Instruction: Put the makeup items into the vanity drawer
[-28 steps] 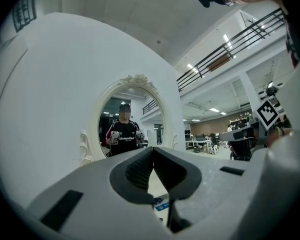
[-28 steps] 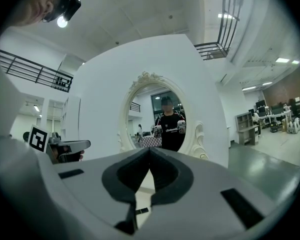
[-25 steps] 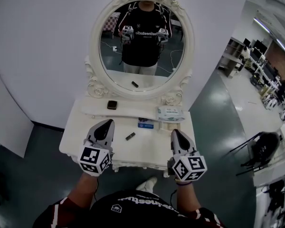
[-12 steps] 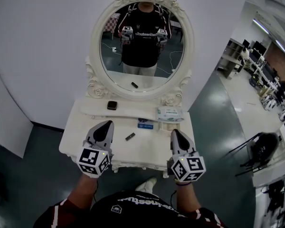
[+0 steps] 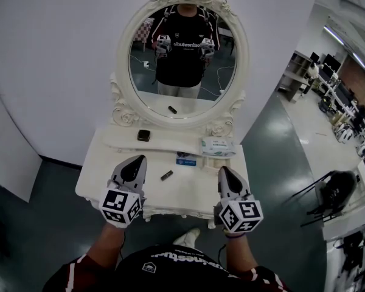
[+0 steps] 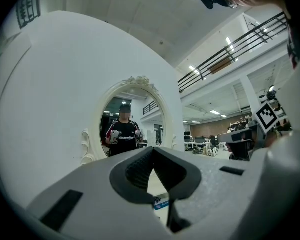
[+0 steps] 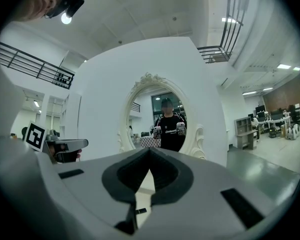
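Above the desk (image 5: pixel 188 193), the left gripper (image 5: pixel 134 160) and right gripper (image 5: pixel 224 171) are held with fingers together, empty; drawer opening is judged next.

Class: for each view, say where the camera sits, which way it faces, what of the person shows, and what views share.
Head view: on the head, steeply down at vanity table; left gripper, right gripper, forearms show.
Left gripper view: on left gripper, along its shut jaws toward the mirror.
Right gripper view: likewise, jaws shut.
Shared: the mirror, reflecting the person.
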{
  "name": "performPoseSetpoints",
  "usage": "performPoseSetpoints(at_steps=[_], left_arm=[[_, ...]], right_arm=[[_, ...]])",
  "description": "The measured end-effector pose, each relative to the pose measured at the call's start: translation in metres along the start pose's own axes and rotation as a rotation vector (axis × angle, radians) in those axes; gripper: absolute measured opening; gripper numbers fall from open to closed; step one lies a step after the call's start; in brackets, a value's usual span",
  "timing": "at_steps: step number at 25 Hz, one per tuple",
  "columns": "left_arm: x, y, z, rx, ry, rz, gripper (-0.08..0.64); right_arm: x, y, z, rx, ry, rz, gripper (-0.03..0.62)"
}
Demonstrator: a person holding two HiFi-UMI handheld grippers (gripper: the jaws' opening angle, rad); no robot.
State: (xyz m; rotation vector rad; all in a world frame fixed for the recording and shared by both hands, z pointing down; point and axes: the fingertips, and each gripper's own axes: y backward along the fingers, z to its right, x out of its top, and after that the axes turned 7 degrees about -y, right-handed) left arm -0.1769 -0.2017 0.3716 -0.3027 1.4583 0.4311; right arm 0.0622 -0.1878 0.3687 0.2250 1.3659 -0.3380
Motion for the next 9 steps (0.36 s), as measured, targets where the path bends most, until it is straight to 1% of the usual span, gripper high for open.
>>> performPoseSetpoints(at_steps=[9], left_arm=[[-0.0059, 0.0014, -0.0025, 0.010, 0.003, -0.008, 0.006]], right_arm=[[-0.0008, -0.0003, -0.0025, 0.003, 0.003, -0.003, 0.002]])
